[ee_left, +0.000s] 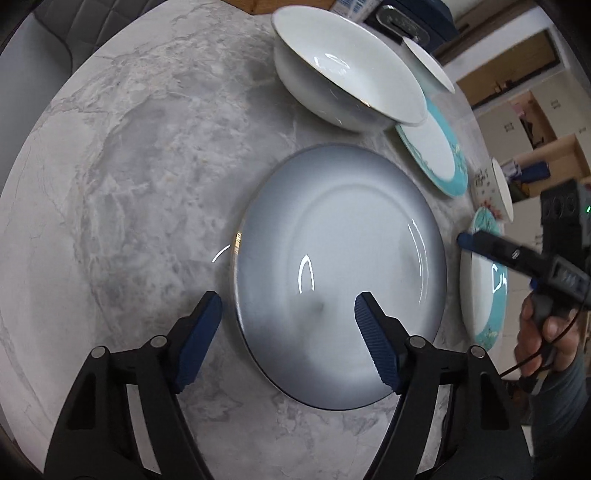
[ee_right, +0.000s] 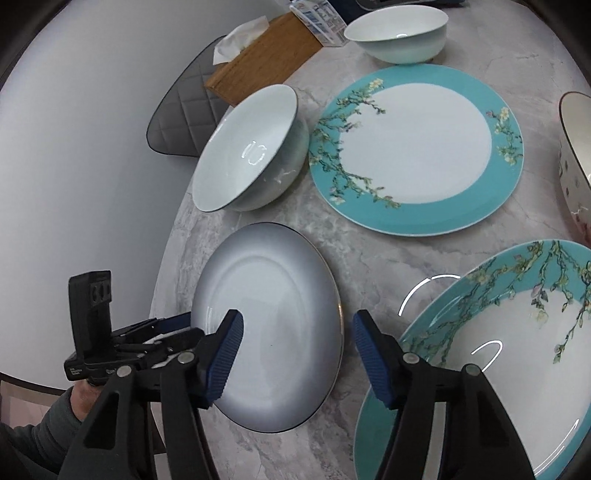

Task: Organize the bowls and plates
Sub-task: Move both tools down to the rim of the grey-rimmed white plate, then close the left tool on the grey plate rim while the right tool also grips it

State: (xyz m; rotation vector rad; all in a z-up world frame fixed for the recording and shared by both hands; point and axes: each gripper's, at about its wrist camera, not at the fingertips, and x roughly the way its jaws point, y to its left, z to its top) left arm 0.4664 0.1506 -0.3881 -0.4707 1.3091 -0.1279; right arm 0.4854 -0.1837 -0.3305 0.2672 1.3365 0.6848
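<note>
On the marble worktop [ee_left: 129, 166], the left gripper [ee_left: 288, 321] hangs spread astride the near rim of the grey plate [ee_left: 340, 258], its pads clear of it. Right of that plate, the right gripper [ee_right: 297, 350] is spread too, gripping nothing, between the grey plate and the near teal plate [ee_right: 498, 387]; behind stand a white bowl [ee_right: 251, 155] and a second teal plate [ee_right: 413, 147].

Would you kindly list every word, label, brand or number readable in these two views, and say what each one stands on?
None can be read.
Blue-and-white printed carton behind the tissue box: print is there, too small and blurred to read.
Small white label on the left gripper body: lettering too small to read.
Grey plate, turquoise plates and bowls: no text, only floral decoration and light reflections.
</note>
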